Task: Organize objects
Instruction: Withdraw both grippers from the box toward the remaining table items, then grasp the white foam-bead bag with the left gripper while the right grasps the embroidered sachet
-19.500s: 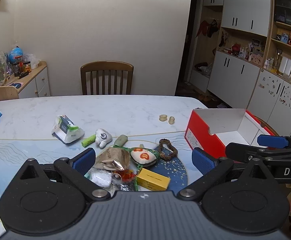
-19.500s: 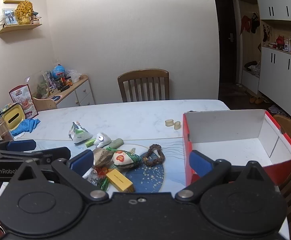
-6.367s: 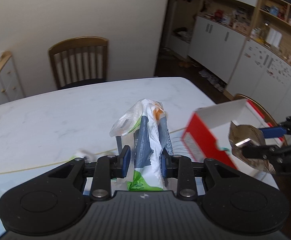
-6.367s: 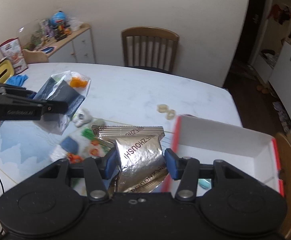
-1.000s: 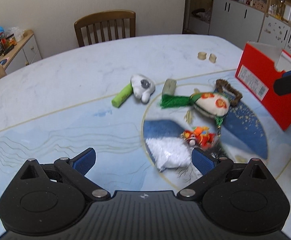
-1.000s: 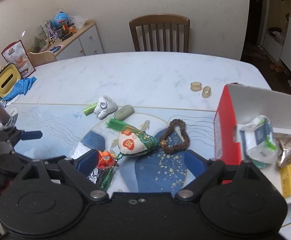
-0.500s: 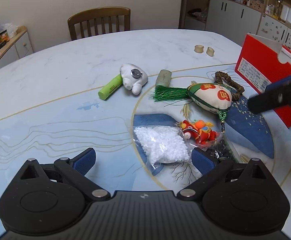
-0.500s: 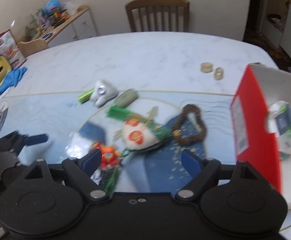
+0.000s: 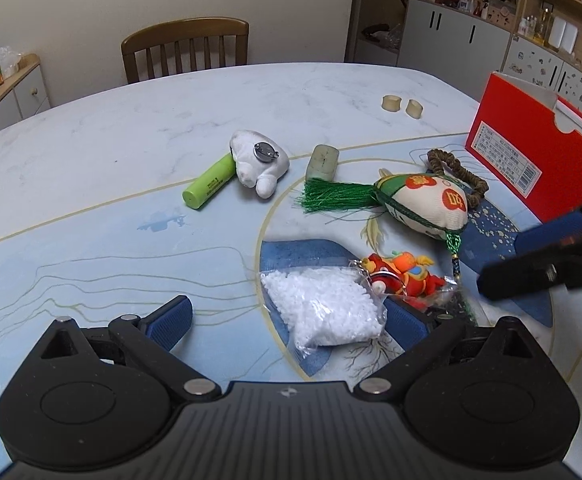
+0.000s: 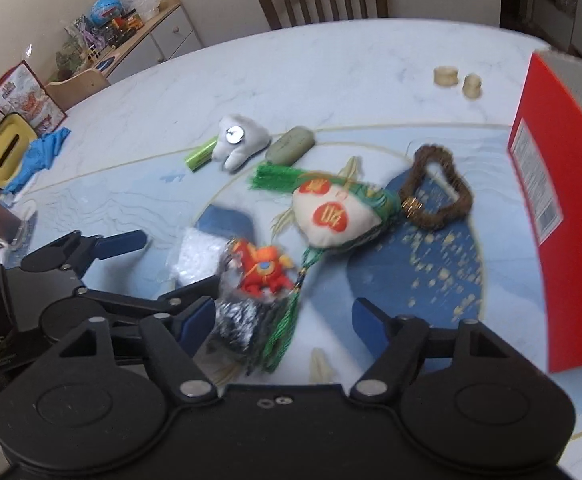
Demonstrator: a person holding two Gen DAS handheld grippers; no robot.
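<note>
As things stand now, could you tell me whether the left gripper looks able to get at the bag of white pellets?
Probably yes. The left gripper is open, with the bag of white pellets lying flat just ahead between its fingers. Only the red toy crowds the bag's right edge, so it might get pinched too.

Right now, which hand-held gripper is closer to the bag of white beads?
Left. The left hand-held gripper hangs open right over the bag of white beads; the right hand-held gripper, closing on nothing, sits beside it.

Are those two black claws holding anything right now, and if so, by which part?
Nothing is held. The left gripper hangs open over the bag of white pellets; the right gripper is closing above the foil packet, not yet gripping.
</note>
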